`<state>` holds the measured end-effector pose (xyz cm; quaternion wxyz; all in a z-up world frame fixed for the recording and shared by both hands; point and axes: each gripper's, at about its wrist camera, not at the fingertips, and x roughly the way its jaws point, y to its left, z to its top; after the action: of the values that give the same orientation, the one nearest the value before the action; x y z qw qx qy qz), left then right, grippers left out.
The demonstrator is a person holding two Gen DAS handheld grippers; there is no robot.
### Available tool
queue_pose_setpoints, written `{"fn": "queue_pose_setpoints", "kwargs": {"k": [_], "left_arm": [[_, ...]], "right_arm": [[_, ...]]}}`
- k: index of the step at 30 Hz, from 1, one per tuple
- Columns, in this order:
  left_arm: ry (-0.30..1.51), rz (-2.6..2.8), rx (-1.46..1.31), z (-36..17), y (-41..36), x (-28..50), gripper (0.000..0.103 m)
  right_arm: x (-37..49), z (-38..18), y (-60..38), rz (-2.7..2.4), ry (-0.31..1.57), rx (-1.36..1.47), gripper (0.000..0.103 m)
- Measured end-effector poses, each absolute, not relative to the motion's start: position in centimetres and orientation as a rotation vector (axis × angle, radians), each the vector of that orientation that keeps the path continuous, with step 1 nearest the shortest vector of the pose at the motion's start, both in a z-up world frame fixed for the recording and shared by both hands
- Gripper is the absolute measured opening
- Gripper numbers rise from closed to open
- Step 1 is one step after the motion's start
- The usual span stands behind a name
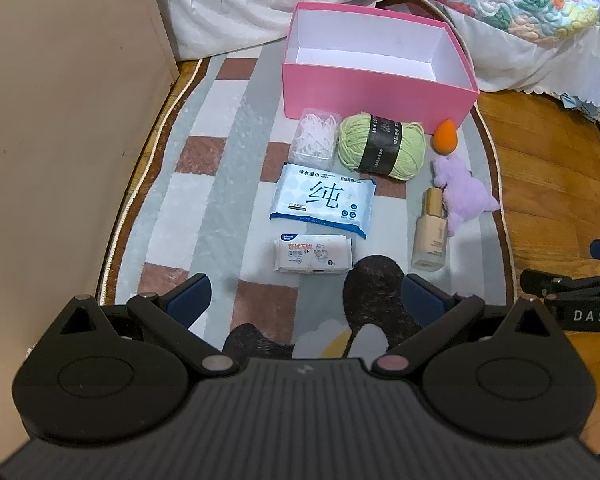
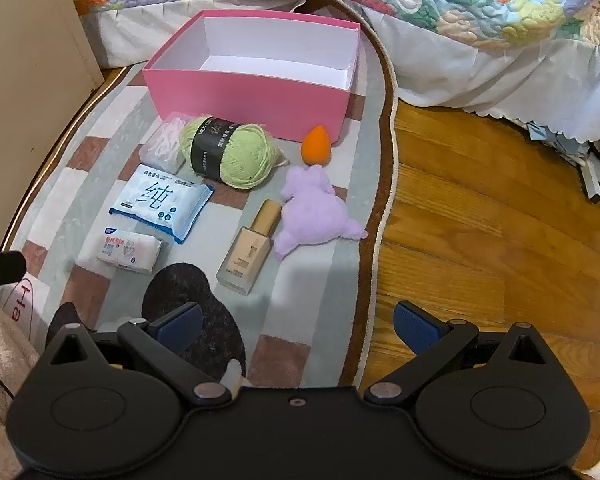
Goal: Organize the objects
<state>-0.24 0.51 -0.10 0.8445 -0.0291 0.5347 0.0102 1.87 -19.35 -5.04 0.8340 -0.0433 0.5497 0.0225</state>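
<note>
Right, both grippers hover low over the rug with nothing in them: the left gripper has its jaws spread wide, and the right gripper has its jaws just as wide. Everything to be tidied lies ahead of them, between the jaws and the pink box, which stands open and bare inside at the far end, against the bed skirt. Nearest the left jaws, dead ahead, is the small tissue pack, long axis running across the view, so those jaws already straddle its length rather than its narrow side; a quarter turn looks wise. Behind it sits the wipes pack, then the swab case beside the yarn, both just short of the box wall. For the right gripper the closest piece is the bottle, lying flat, cap pointing away and slightly right, so its long axis runs nearly along the reach and the jaws could close across its width. The plush touches the bottle's cap side, and the sponge stands just beyond it. Dark patches on the rug sit partly under the gripper bodies and are cut off; the box floor nearest the cameras is hidden by its front wall.
</note>
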Motion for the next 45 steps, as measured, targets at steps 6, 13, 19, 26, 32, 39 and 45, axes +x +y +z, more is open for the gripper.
{"fn": "queue_pose_setpoints", "kwargs": {"k": [6, 13, 19, 26, 32, 39, 45], "left_arm": [[1.142, 0.020, -0.050, -0.5, 0.3, -0.1, 0.103], [1.154, 0.020, -0.027, -1.2, 0.0, 0.4, 0.103], [1.173, 0.035, -0.035, -2.0, 0.2, 0.6, 0.103], [1.181, 0.020, -0.082, -1.9, 0.5, 0.5, 0.103], [1.189, 0.039, -0.072, -2.1, 0.5, 0.6, 0.103], [1.181, 0.037, -0.088, -2.0, 0.6, 0.5, 0.103], [1.177, 0.036, -0.105, -1.8, 0.8, 0.4, 0.103]], "right_arm": [[2.0, -5.3, -19.0, 0.059, 1.171, -0.089, 0.103], [1.9, -5.5, -18.7, 0.069, 1.181, -0.097, 0.103], [1.9, -5.4, -18.8, 0.065, 1.178, -0.097, 0.103], [2.0, -5.7, -18.9, 0.062, 1.188, -0.095, 0.103], [2.0, -5.8, -18.8, 0.070, 1.192, -0.097, 0.103], [1.9, -5.9, -18.8, 0.068, 1.197, -0.100, 0.103], [2.0, -5.8, -18.9, 0.068, 1.192, -0.103, 0.103]]}}
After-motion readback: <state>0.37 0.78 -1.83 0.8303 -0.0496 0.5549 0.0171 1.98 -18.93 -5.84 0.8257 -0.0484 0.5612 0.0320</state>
